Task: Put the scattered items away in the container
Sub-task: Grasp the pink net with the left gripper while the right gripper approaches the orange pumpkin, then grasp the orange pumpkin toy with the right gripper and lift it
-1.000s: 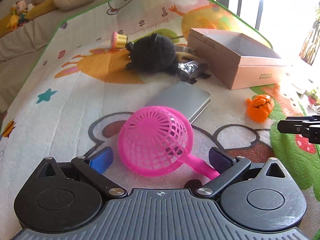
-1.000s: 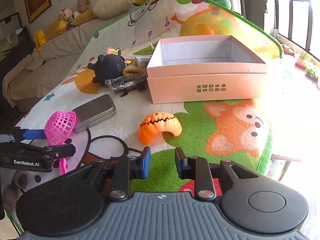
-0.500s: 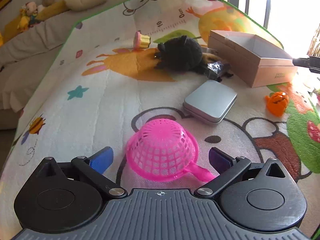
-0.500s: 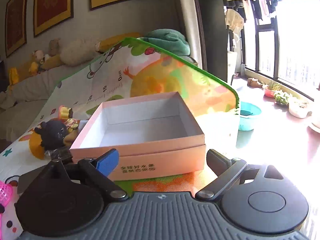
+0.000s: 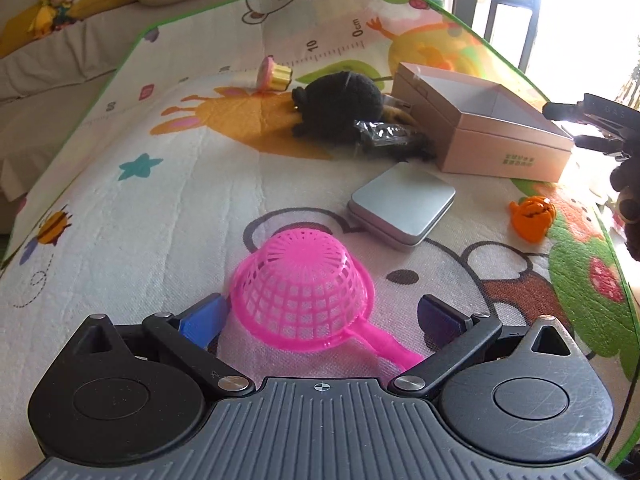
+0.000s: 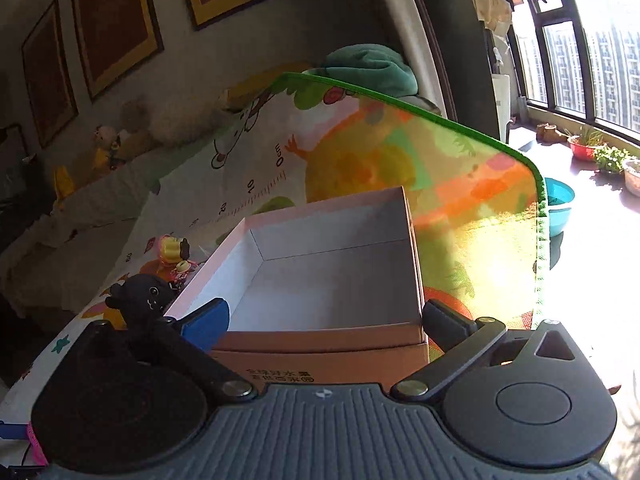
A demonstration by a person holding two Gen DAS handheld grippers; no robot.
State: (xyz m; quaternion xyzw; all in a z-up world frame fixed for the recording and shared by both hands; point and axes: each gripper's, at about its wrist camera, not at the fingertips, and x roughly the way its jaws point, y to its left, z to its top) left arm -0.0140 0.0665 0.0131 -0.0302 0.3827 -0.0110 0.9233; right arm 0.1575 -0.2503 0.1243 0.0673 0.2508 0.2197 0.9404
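Pink strainer [image 5: 304, 292] lies between our spread left gripper [image 5: 324, 316] fingers.
Our right gripper [image 6: 324, 320] jaws are opening, unladen, facing the box [image 6: 332, 280].

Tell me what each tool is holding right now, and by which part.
Nothing is held. The left tool is open around the pink strainer, pads clear. The right tool is opening in front of the pink box, nothing between its fingers.

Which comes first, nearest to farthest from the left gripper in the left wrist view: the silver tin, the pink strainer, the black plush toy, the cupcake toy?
1. Pink strainer, lying upside down between the open fingers of the left gripper.
2. Silver tin, beyond it, slightly right.
3. Black plush toy, farther back, beside the box.
4. Cupcake toy, farthest, left of the plush.
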